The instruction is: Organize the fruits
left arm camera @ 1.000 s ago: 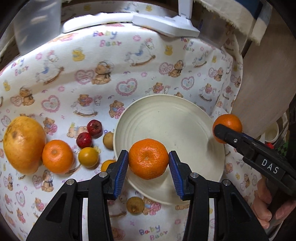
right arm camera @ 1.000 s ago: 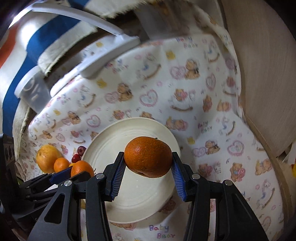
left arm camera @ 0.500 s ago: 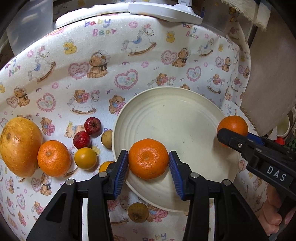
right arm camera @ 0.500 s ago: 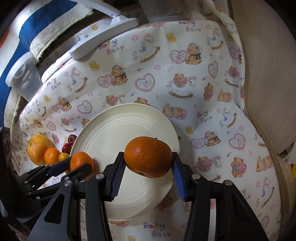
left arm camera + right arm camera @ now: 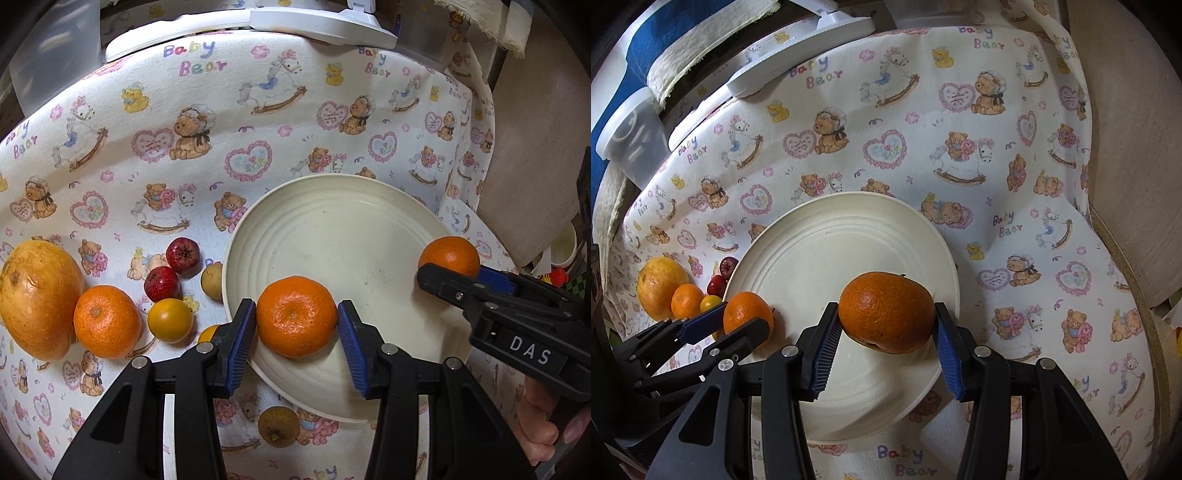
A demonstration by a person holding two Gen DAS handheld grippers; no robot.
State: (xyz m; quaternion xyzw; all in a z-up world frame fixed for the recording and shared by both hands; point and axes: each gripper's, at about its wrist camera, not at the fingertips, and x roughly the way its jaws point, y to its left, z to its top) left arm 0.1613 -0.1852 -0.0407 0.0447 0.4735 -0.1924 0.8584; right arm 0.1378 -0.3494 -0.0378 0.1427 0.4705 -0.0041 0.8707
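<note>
My left gripper (image 5: 296,332) is shut on a bright orange tangerine (image 5: 295,316) over the near-left rim of the cream plate (image 5: 354,236). My right gripper (image 5: 886,334) is shut on a darker orange (image 5: 886,312) and holds it above the plate's (image 5: 820,251) near-right part. Each gripper shows in the other's view: the right one (image 5: 448,271) with its orange (image 5: 450,254), the left one (image 5: 738,321) with its tangerine (image 5: 748,312). The plate holds nothing else.
Left of the plate on the bear-print cloth lie a large yellow-orange fruit (image 5: 37,299), an orange (image 5: 107,321), a small yellow fruit (image 5: 170,320), two red fruits (image 5: 162,283), and small brown fruits (image 5: 277,426). White plastic lids (image 5: 321,24) lie at the back. A wooden board (image 5: 1126,147) stands at the right.
Both grippers have moved forward and lower toward the plate, each still holding its fruit. The fruits on the cloth have not moved.
</note>
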